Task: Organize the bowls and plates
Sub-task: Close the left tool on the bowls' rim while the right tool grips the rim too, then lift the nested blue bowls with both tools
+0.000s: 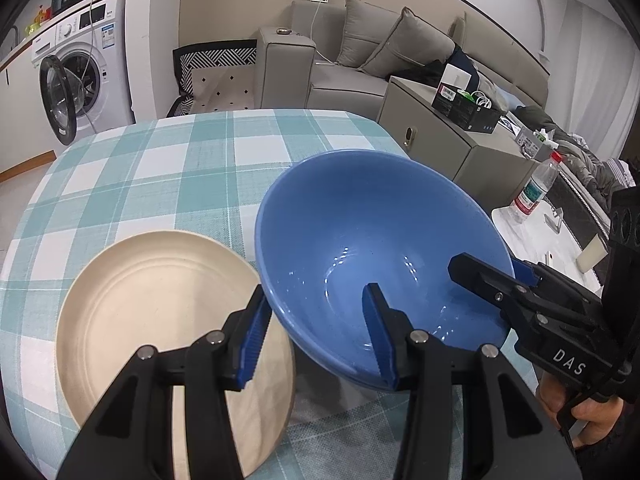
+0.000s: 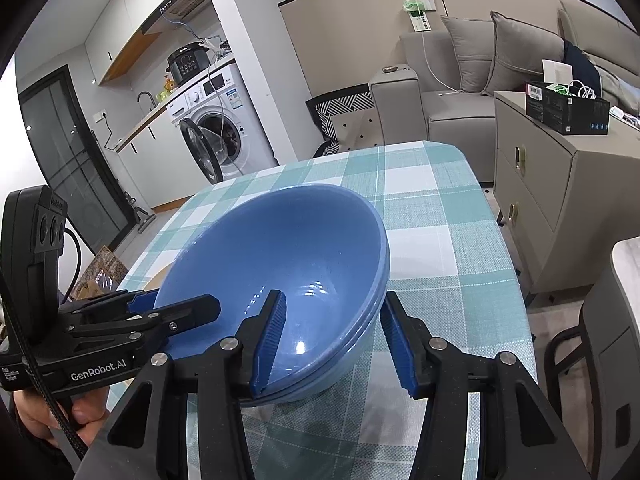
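Nested blue bowls (image 1: 360, 240) (image 2: 280, 248) sit on the checked tablecloth (image 1: 160, 168), their left side overlapping the edge of a cream plate (image 1: 160, 312). My left gripper (image 1: 316, 292) straddles the bowls' near-left wall, one pad inside and one outside, pressing on it. My right gripper (image 2: 333, 296) clamps the opposite wall the same way. Each gripper shows in the other's view, the right gripper (image 1: 486, 270) and the left gripper (image 2: 176, 302) both biting the rim. Whether the bowls rest on the cloth or hang just above it, I cannot tell.
A plastic bottle (image 1: 536, 188) stands on a white side table (image 1: 532, 232) to the right. A beige cabinet (image 2: 560, 184) and a dark chair (image 2: 600, 340) flank the table's right edge. The far half of the tablecloth (image 2: 420, 200) is bare.
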